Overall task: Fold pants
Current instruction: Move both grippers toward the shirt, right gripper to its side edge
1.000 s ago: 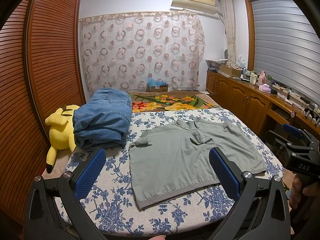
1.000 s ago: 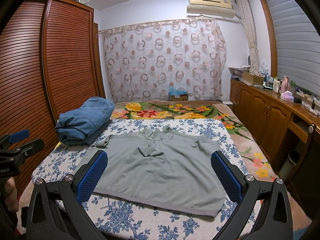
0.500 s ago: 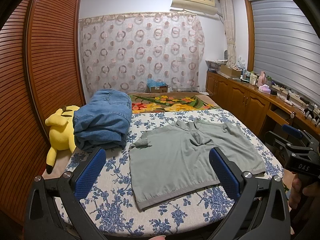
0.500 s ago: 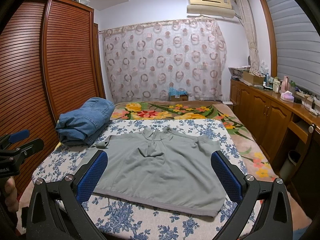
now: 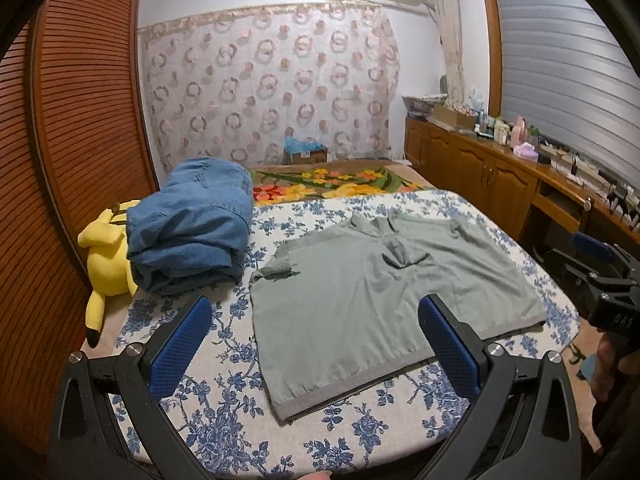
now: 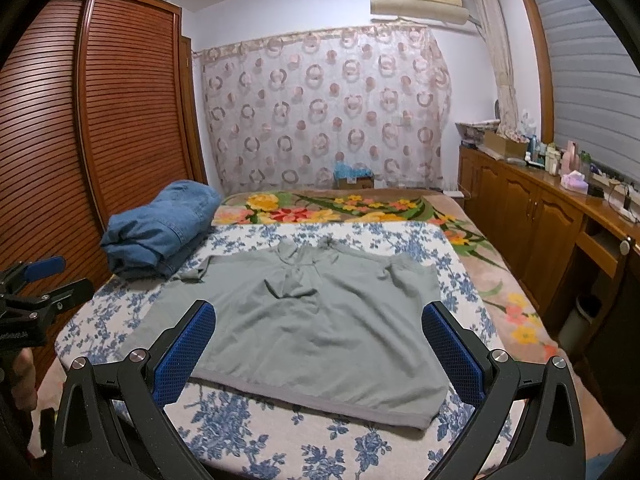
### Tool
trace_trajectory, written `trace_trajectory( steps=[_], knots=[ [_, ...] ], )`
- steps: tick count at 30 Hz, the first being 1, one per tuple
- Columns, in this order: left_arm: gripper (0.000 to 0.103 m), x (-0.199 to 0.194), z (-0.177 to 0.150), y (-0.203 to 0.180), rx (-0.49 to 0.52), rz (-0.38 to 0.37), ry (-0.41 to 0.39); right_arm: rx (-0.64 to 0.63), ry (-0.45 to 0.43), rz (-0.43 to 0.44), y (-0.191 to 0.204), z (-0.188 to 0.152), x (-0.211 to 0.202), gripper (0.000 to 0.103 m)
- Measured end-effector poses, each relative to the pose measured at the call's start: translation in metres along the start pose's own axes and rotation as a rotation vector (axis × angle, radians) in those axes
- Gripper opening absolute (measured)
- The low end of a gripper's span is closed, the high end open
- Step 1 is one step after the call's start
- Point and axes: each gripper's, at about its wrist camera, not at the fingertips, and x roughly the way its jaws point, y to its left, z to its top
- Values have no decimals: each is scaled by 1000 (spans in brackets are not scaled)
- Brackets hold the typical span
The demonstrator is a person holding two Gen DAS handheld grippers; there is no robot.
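Wardrobe (image 5: 72, 128) with slatted wooden doors stands at the far left, outside the left jaw of both grippers. Beside it, a yellow plush toy (image 5: 106, 258) lies at the bed edge, touching a folded stack of jeans (image 5: 192, 226), beyond the left jaw of the left gripper (image 5: 316, 342). The bed cover (image 5: 224, 408) is white with blue flowers.

The grey pants (image 5: 372, 296) lie spread flat on the cover, waistband nearest the grippers and legs pointing away. In the left wrist view they sit between the jaws and ahead of them, with the right jaw overlapping the right part of the waistband in the picture; contact cannot be told. In the right wrist view the pants (image 6: 312, 328) fill the gap between the jaws of the right gripper (image 6: 320, 350).

Both grippers stand with jaws wide apart and hold nothing. Each is held above the near edge of the bed.

Past the right jaws, a wooden cabinet (image 6: 532, 224) with small items on top runs along the wall.
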Motion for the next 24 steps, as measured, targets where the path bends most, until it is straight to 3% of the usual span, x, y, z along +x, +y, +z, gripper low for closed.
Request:
trace_trajectory(
  steps=[24],
  knots=[
    [103,72,6,-4,51,-60,92,-54,102,-105,-34,15,45,100]
  ],
)
